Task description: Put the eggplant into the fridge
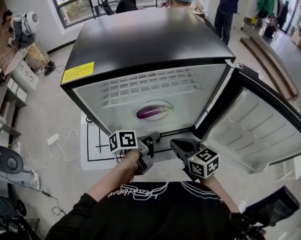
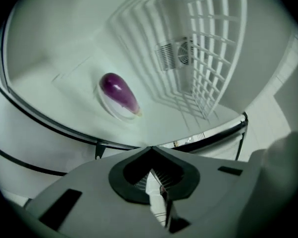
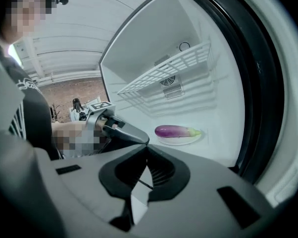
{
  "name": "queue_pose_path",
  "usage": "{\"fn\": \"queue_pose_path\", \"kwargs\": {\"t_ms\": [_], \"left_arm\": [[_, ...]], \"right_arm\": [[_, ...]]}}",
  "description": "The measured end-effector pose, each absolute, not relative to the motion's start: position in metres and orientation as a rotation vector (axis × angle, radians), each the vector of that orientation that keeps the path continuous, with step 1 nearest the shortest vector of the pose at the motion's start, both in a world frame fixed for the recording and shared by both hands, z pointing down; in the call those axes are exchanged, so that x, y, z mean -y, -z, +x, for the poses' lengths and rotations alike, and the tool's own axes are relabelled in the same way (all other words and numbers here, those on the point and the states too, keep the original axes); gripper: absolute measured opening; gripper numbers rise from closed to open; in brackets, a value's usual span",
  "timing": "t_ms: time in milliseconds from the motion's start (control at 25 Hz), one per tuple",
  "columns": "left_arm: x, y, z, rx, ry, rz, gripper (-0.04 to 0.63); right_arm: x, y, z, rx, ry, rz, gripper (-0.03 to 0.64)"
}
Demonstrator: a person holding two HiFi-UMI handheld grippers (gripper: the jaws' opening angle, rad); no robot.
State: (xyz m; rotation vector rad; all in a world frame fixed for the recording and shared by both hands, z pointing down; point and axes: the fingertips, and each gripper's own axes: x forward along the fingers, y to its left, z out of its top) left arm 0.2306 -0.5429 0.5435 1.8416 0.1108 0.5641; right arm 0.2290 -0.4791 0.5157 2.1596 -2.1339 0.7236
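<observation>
Inside the fridge (image 1: 140, 39), the eggplant (image 1: 153, 112) lies on a plate (image 2: 113, 111), at twelve o'clock from the left tongs (image 1: 151, 145) and right tongs (image 1: 182, 147), both closed and empty. Placing looks done; the door (image 1: 255, 129), open at three o'clock, probably still needs shutting.

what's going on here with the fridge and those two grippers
A person holds a gripper in each hand in front of a small fridge whose door stands open. The eggplant already lies inside, on a white plate on the fridge floor, below the wire shelf. The left gripper and right gripper are both shut and empty, just outside the opening. The door is not yet closed.
</observation>
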Motion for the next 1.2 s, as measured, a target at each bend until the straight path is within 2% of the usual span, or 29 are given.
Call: {"fn": "queue_pose_path", "kwargs": {"t_ms": [280, 480, 720, 1200], "left_arm": [[0.494, -0.493, 0.191, -0.267, -0.537, 2.226, 0.008], [0.451, -0.456, 0.16, -0.411, -0.359, 2.286, 0.008], [0.393, -0.416, 0.118, -0.53, -0.279, 2.501, 0.008], [0.297, -0.419, 0.047, -0.469, -0.314, 2.551, 0.008]], "right_arm": [[0.446, -0.487, 0.195, 2.228, -0.655, 2.101, 0.008], [0.392, -0.467, 0.178, 2.226, -0.587, 2.097, 0.008], [0.341, -0.45, 0.153, 2.246, -0.569, 2.116, 0.008], [0.249, -0.443, 0.08, 2.329, -0.538, 2.067, 0.008]]}}
